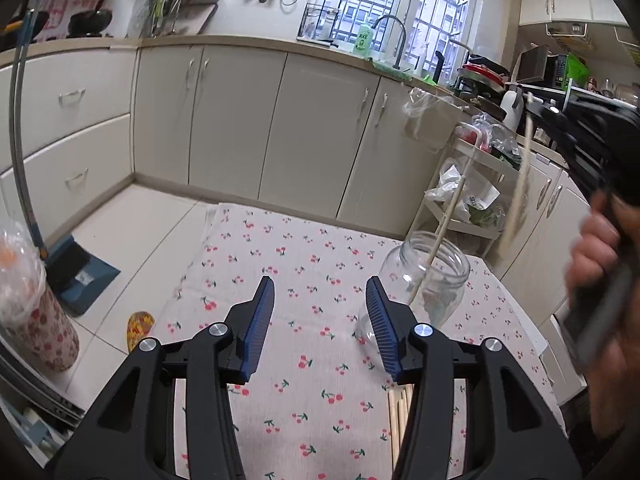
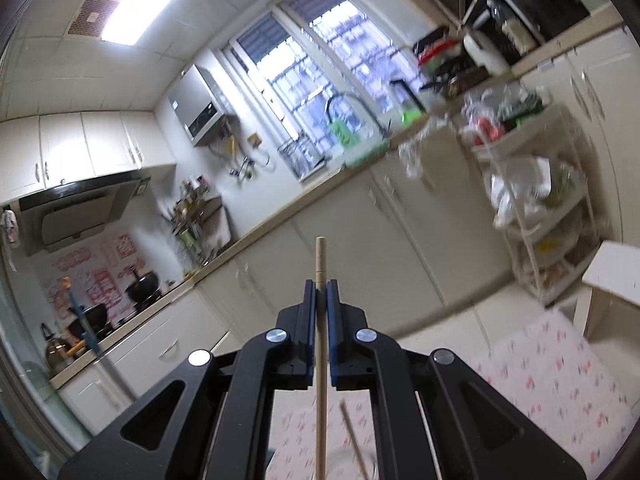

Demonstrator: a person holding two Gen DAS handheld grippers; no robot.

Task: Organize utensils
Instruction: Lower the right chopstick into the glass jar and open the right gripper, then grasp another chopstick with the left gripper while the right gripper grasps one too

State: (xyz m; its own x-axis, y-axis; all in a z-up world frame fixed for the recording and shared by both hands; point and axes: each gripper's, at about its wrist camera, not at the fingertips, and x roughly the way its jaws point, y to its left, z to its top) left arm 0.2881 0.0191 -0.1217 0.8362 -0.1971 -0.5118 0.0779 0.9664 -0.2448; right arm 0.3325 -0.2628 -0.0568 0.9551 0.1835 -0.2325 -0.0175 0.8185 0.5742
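One clear glass jar (image 1: pixel 424 280) stands at centre right of the left wrist view, on a bench (image 1: pixel 280 264) covered by a pale cloth printed with small red cherries. It is round, with a threaded rim and an open mouth, and a single pale wooden chopstick (image 1: pixel 444 220) leans inside it, its upper end slanting up and to the right past the rim. Low in that view, more pale wooden sticks (image 1: pixel 400 404) lie on the cloth behind the right finger; how many I cannot tell.

At the bottom of the frame the left hand-held gripper (image 1: pixel 322 322) hangs over the cloth with its ribbed blue pads standing moderately apart and nothing between them; the jar sits just beyond its right pad.

At the right edge a person's hand (image 1: pixel 592 256) carries the right hand-held gripper (image 2: pixel 321 294), blurred there. In its own view, centre frame, the blue pads are pinched narrow on another chopstick (image 2: pixel 321 360), a smooth round pale stick running straight up between them and poking out past the tips.
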